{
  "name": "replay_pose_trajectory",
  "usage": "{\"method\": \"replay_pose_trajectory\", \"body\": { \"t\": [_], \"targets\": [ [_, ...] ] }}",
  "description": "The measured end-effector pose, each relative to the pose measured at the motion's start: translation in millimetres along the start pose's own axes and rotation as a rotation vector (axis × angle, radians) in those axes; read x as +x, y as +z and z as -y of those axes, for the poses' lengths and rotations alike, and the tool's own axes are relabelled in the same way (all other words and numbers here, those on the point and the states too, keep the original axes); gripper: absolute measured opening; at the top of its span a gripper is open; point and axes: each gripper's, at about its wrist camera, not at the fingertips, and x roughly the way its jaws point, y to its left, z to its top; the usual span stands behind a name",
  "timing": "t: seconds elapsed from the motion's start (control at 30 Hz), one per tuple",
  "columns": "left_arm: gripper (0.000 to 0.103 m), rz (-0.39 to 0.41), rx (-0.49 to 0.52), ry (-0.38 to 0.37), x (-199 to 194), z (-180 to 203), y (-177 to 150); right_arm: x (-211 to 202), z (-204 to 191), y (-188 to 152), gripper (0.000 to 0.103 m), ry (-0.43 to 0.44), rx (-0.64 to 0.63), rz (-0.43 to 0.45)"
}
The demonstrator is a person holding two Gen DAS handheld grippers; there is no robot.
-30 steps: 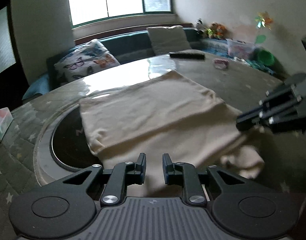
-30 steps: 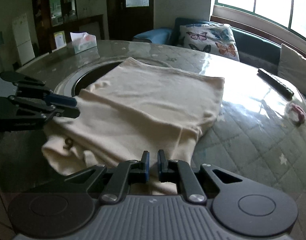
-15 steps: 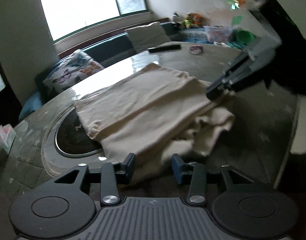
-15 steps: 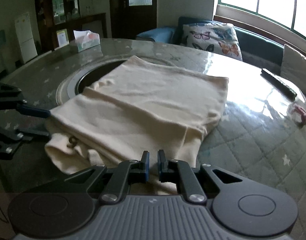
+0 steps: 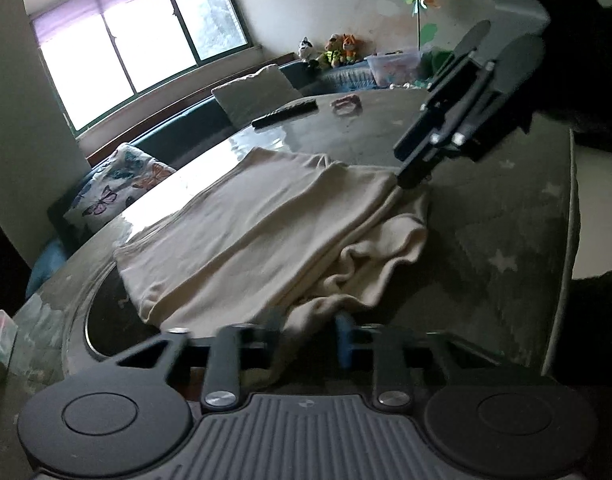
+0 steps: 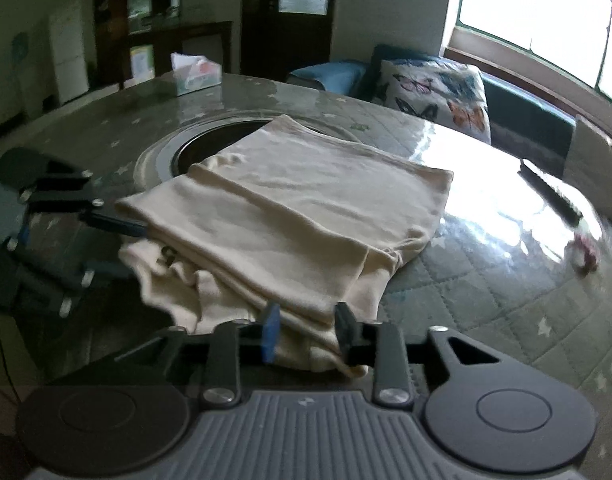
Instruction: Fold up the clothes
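A: Where is the garment being kept, and how is it being approached?

B: The cream garment [image 6: 298,216] is lying on the round table [image 6: 485,280], partly over the dark central inset [image 6: 210,140]. Its long axis is being run from the near edge towards the window side, and the bunched, loose hem is being presented at the near end, directly in front of both tools.

A: What is being shown of the left gripper [image 5: 307,338]?

B: Its jaws are being held wide apart, with the near hem sitting between them; cloth is being straddled, not pinched. In the right wrist view the same tool [image 6: 118,224] is being seen at the garment's left near corner, one finger touching the folded edge.

A: And the right gripper [image 6: 306,332]?

B: It too is being held wide, with the hem's right near part lying between its blue pad and its dark pad. No clamping is being shown.

A: Which relation is the coming move being turned on?

B: Probably this: the hem is being offered crosswise to both tools, each one being placed at its own corner, neither being clearly nearer. A fold away from the near edge is likely being prepared, and both corners would need to be gripped evenly, since the crumpled under-layer is being left loose.
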Motion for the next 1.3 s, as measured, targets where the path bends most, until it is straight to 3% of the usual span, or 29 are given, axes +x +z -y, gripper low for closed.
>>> {"method": "replay_pose_trajectory", "body": {
  "t": [0.03,0.27,0.47,0.57,0.63,0.73,0.87,0.93,1.13,1.3],
  "targets": [
    [0.013,0.008,-0.01,-0.002,0,-3,2,-2,-2,-1,0.033,0.0,-0.025,0.002],
    [0.01,0.055,-0.122,-0.007,2,-32,21,-11,-19,-8,0.055,0.02,-0.188,0.024],
    [0.01,0.054,-0.17,-0.03,9,-43,27,7,-29,-7,0.056,0.014,-0.282,0.063],
    [0.01,0.049,-0.19,-0.039,10,-47,27,21,-31,-3,0.049,0.026,-0.297,0.067],
    [0.01,0.045,-0.189,-0.04,10,-47,24,25,-29,0,0.031,0.038,-0.284,0.064],
    [0.013,0.038,-0.184,-0.041,6,-43,19,27,-24,6,0.017,0.062,-0.24,0.055],
    [0.017,0.033,-0.17,-0.029,-1,-35,10,29,-16,14,0.014,0.094,-0.18,0.042],
    [0.03,0.031,-0.155,0.0,-4,-31,5,30,-13,18,0.013,0.109,-0.151,0.035],
    [0.041,0.014,-0.104,0.08,-9,-19,-10,29,-10,23,0.013,0.108,-0.12,0.034],
    [0.041,0.007,-0.023,0.123,-3,-13,-14,28,-10,26,0.013,0.1,-0.106,0.04]
  ]
}}
